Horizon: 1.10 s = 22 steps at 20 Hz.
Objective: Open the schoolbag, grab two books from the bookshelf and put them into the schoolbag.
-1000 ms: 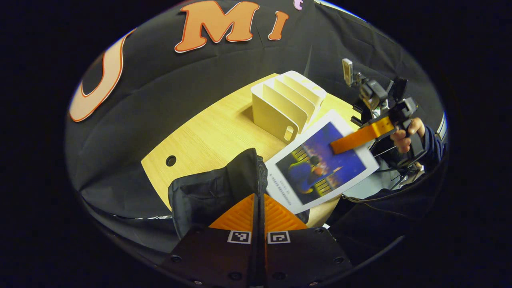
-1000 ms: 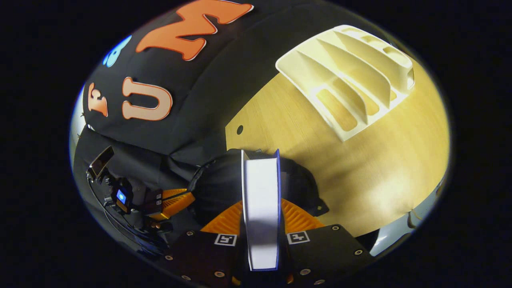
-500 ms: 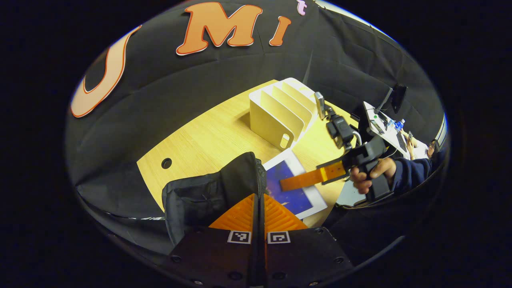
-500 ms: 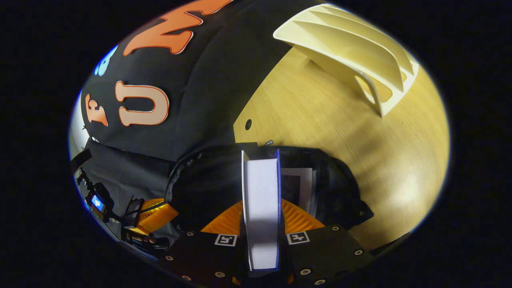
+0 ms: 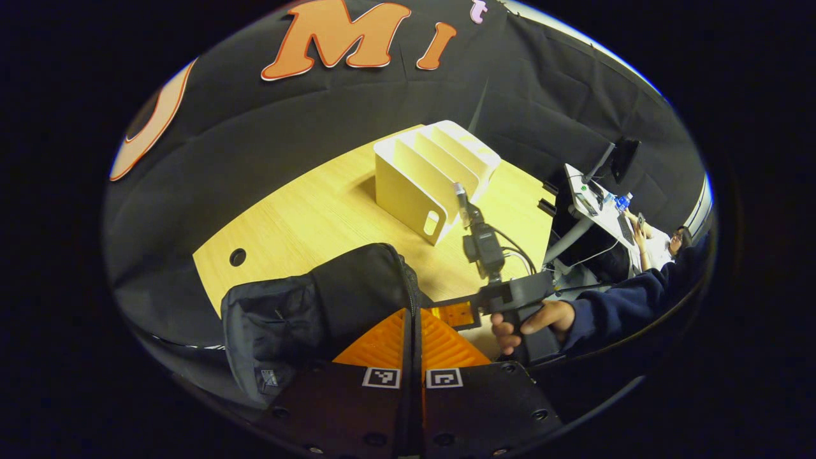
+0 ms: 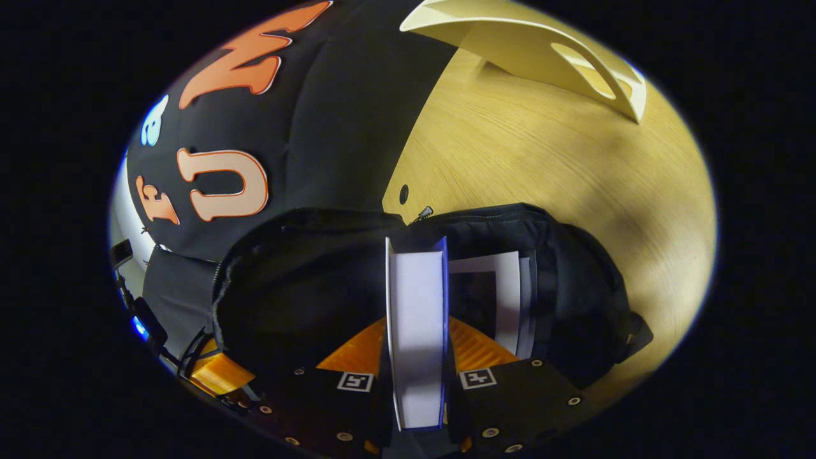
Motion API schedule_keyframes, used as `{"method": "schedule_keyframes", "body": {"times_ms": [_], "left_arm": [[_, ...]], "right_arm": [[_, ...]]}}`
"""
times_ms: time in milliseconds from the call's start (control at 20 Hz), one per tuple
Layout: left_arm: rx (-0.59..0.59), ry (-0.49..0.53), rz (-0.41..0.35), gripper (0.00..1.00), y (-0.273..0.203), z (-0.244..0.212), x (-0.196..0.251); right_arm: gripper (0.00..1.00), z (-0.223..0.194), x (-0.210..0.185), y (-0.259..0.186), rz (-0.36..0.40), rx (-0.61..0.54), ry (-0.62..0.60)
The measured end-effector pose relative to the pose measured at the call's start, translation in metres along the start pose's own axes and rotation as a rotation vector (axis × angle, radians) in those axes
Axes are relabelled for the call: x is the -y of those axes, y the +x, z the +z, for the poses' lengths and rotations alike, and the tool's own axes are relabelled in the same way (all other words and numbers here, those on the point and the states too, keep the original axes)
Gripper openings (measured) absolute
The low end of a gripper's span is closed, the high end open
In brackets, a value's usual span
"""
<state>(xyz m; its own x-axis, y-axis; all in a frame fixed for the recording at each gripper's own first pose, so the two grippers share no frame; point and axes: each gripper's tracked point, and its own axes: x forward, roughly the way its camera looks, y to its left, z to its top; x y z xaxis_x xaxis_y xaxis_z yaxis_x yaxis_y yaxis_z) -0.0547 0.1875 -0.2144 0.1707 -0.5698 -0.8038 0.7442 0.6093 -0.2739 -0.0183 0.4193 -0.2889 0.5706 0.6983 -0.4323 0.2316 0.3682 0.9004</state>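
The black schoolbag (image 5: 319, 299) stands open at the near edge of the wooden table (image 5: 306, 217). My left gripper (image 5: 413, 312) is shut on the bag's zipper rim and holds the mouth apart. In the right gripper view, my right gripper (image 6: 417, 328) is shut on a book (image 6: 417, 299), seen page-edge on and sunk into the bag's opening (image 6: 306, 287). A second book (image 6: 507, 293) stands inside the bag just to the right. The left gripper view shows the right gripper (image 5: 456, 314) reaching into the bag, with a hand (image 5: 529, 322) on its grip. The white bookshelf (image 5: 433, 169) holds no books.
The bookshelf (image 6: 535, 44) stands beyond the bag on bare table (image 6: 542, 166). A cable hole (image 5: 238, 257) lies left of the bag. Off the table's right end is a desk with a monitor (image 5: 612, 166). The left gripper (image 6: 213, 373) sits at the bag's left rim.
My right gripper has carried the book down and leftward from above the table into the bag's mouth; its cover has dropped out of sight. My left gripper has kept its hold on the rim.
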Motion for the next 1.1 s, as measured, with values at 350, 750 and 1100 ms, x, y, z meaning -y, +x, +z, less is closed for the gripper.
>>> {"method": "schedule_keyframes", "body": {"times_ms": [350,750,1100], "left_arm": [[0.004,-0.039,-0.010,0.01,0.007,-0.005,0.001],[0.004,-0.081,0.075,0.01,0.024,-0.015,0.014],[-0.033,-0.194,0.241,0.04,0.067,-0.023,0.039]], "right_arm": [[0.42,-0.008,0.036,0.008,-0.180,-0.053,-0.074],[0.97,0.035,0.036,-0.082,-0.271,-0.059,-0.351],[0.98,0.143,0.034,-0.205,-0.321,0.066,-0.562]]}}
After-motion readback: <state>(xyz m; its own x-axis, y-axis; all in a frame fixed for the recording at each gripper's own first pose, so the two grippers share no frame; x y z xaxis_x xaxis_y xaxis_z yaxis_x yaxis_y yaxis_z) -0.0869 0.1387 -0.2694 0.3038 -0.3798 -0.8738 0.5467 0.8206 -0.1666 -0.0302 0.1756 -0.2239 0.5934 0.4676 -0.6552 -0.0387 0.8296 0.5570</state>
